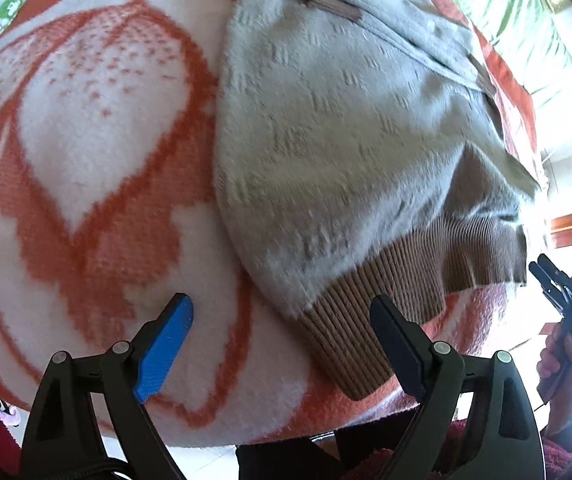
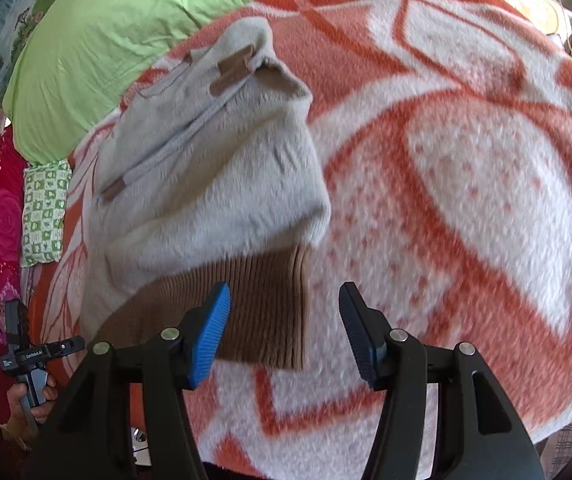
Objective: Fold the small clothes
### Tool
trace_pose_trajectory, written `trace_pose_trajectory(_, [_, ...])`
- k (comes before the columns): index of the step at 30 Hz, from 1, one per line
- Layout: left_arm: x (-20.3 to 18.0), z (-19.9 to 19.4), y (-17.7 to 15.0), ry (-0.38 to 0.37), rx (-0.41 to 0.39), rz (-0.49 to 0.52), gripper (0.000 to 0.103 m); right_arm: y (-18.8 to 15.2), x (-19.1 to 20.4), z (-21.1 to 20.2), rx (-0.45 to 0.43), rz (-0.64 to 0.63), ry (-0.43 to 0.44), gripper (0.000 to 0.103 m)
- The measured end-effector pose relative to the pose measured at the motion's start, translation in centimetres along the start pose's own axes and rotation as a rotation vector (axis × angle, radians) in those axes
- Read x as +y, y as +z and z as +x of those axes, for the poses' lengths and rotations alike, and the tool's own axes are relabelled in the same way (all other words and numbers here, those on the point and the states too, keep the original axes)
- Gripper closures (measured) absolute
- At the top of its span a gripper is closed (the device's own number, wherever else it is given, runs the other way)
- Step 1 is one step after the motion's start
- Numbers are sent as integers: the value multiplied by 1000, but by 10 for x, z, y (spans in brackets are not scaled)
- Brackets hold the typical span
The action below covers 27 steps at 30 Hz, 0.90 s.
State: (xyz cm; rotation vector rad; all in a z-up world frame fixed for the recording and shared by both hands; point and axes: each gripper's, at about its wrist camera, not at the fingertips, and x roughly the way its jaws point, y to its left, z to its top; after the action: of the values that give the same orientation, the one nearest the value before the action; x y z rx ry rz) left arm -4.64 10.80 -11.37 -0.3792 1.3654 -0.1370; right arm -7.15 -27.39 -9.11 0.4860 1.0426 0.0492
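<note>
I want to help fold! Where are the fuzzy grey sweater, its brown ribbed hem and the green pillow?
fuzzy grey sweater (image 1: 325, 128), left wrist view, body.
brown ribbed hem (image 2: 262, 312), right wrist view, middle.
green pillow (image 2: 98, 40), right wrist view, cover.

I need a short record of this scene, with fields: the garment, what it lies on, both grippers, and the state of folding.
garment: grey sweater with brown ribbed hem, drawstring with brown tips
surface: orange-and-white blanket; green pillow behind
left gripper: open, empty, fingers either side of the hem's left corner
right gripper: open, empty, at the hem's right corner
contact: none visible
folding: sweater rumpled, one hem corner turned up, not folded neatly
</note>
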Motion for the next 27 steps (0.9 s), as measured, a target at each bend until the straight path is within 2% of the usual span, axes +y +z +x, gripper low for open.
trace_pose_trajectory(7, [-11,10,-8,-35,21,-3,10,-4,3,7,8,-16,10,45])
trace_pose_trajectory(17, [-30,24,3,-45,-31,-9,11,10,-6,18,-25,22,45,45])
trace_pose_trajectory(20, [-41,27,8,-38,-40,15,23,9,-9,27,-18,58,103,46])
trace_pose_trajectory(22, [-47,29,9,-10,-48,48,44,6,-6,36,23,56,115,54])
trace_pose_trajectory(23, [-49,30,10,-5,-51,59,52,4,-4,37,33,37,99,66])
trace_pose_trajectory(24, [-49,29,10,-15,-53,65,73,2,-2,38,49,26,93,88])
trace_pose_trajectory(25, [-47,28,10,-55,-50,63,95,1,-3,38,57,27,97,94])
trace_pose_trajectory(27, [-43,22,8,-104,-48,51,95,-4,-3,28,56,21,114,96])
